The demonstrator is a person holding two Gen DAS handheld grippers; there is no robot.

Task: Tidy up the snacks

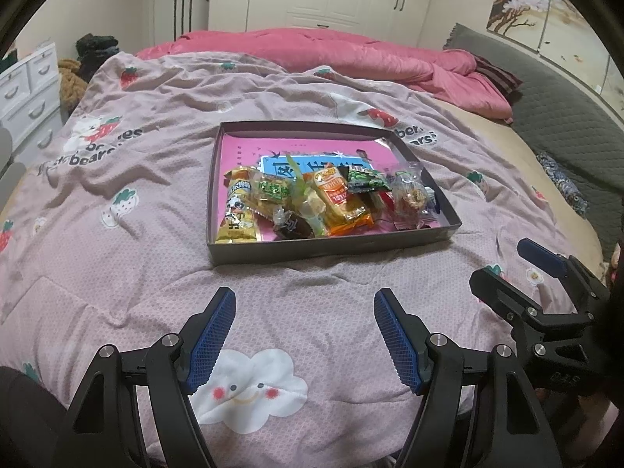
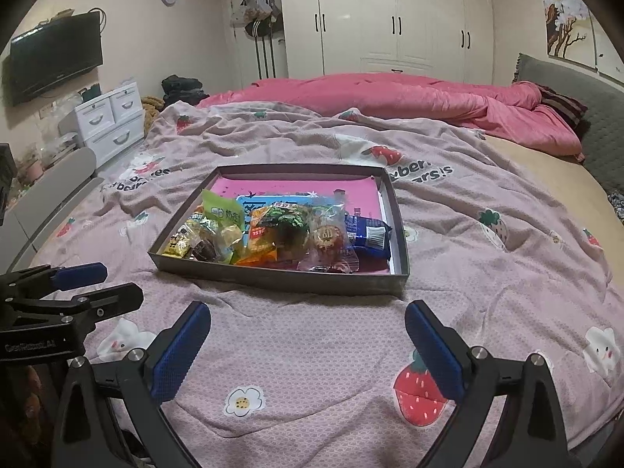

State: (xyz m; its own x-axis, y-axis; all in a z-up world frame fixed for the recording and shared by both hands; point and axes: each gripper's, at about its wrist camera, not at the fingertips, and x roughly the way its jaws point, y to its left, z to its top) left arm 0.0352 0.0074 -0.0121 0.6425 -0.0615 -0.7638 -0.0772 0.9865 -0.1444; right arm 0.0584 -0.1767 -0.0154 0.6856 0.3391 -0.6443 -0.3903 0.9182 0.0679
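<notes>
On a bed's pink strawberry-print blanket (image 1: 156, 273), a shallow grey box (image 1: 331, 243) is holding a heap of wrapped snacks (image 1: 312, 202), while the left gripper (image 1: 305, 300) and right gripper (image 2: 308, 312) are hovering nearby, fingers spread, gripping nothing.

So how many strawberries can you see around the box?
3 in the right wrist view: one big red strawberry nearest, one behind the shallow grey cardboard box, one pale rightward. Folds may hide more.
</notes>
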